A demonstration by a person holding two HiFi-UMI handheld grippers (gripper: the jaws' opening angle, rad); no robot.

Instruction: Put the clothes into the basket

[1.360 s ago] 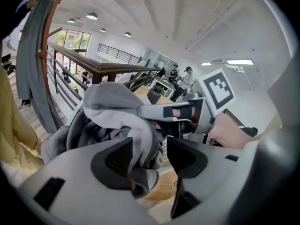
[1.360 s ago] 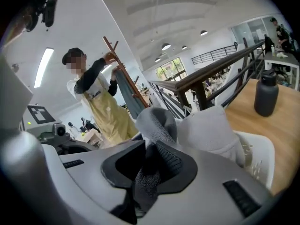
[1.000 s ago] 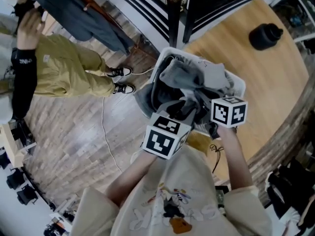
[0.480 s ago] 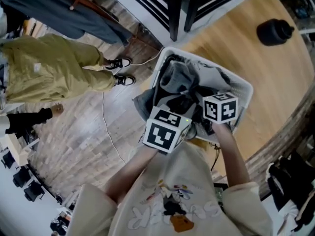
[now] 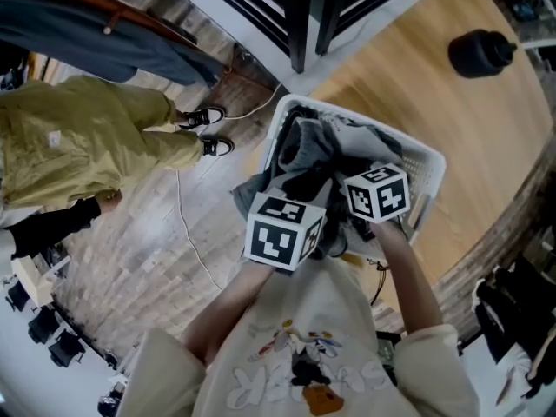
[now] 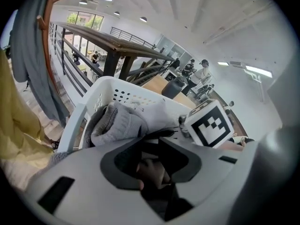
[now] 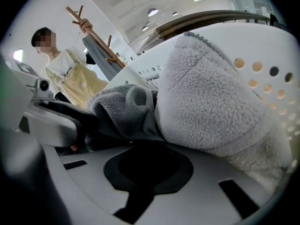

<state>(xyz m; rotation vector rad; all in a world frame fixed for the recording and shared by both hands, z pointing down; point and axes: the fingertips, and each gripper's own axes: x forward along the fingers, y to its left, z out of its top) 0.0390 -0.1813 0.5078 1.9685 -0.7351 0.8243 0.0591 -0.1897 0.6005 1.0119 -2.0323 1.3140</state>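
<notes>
A white perforated basket (image 5: 427, 162) stands on the floor, holding a grey fleece garment (image 5: 306, 146) and a dark garment (image 5: 306, 183). Both grippers reach down into it from its near side. My left gripper (image 5: 294, 220) is at the near left corner, and its jaws are closing with the dark garment (image 6: 157, 165) pinched between them. In the left gripper view the fleece (image 6: 122, 121) bulges just ahead. My right gripper (image 5: 372, 200) is beside it, shut, with its jaws (image 7: 145, 172) up against the fleece (image 7: 220, 102) and a darker grey fold (image 7: 122, 109). I cannot tell whether it pinches cloth.
A person in olive clothes (image 5: 95, 142) stands left of the basket beside a wooden coat rack (image 7: 93, 32) with a blue-grey coat (image 5: 95, 37). A thin cable (image 5: 187, 233) runs over the floor. Dark table legs (image 5: 300, 16) stand behind the basket, and a black round object (image 5: 478, 53) lies at the far right.
Both grippers have shifted slightly left and sunk closer to the clothes in the basket. The person at the left has brought an arm down from the coat rack.
</notes>
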